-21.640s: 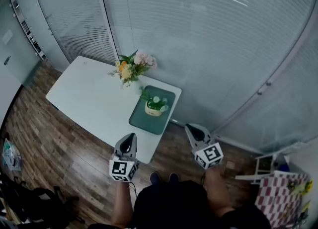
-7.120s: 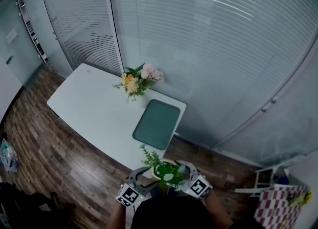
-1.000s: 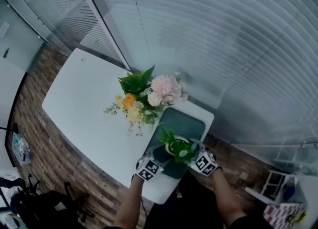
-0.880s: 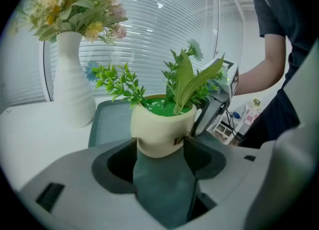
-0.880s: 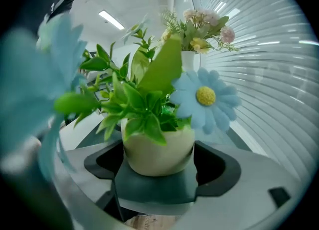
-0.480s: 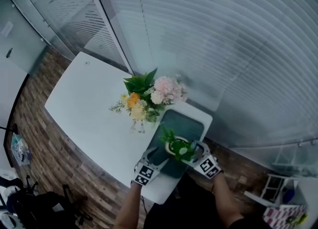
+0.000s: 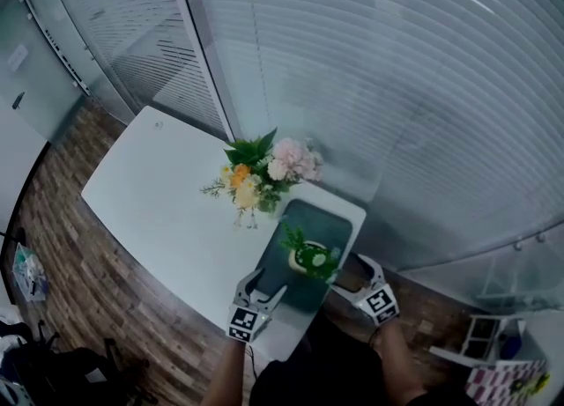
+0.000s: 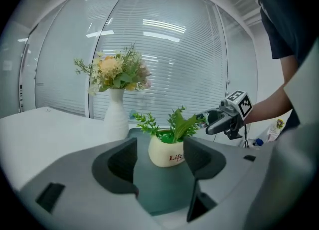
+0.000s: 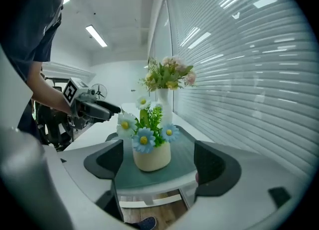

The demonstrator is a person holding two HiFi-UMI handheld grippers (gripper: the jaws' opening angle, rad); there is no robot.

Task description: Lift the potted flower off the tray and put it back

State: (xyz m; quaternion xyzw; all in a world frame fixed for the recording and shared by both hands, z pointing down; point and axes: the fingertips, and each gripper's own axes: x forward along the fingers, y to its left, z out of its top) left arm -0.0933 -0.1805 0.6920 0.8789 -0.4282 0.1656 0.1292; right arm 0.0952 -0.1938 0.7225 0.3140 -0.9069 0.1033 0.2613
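Cream potted flower [image 7: 310,260] rests on tray [image 7: 324,219]; left gripper [image 7: 263,283], right gripper [image 7: 355,267] jaws spread, empty.

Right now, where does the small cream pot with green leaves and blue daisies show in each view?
Head view: small cream pot of green leaves, lower centre, on the dark green tray.
Left gripper view: pot dead centre, lettering facing the camera.
Right gripper view: pot centre, blue daisies facing the camera.
Shared landmark: the white vase of pink and yellow flowers, standing beyond the pot in all three.
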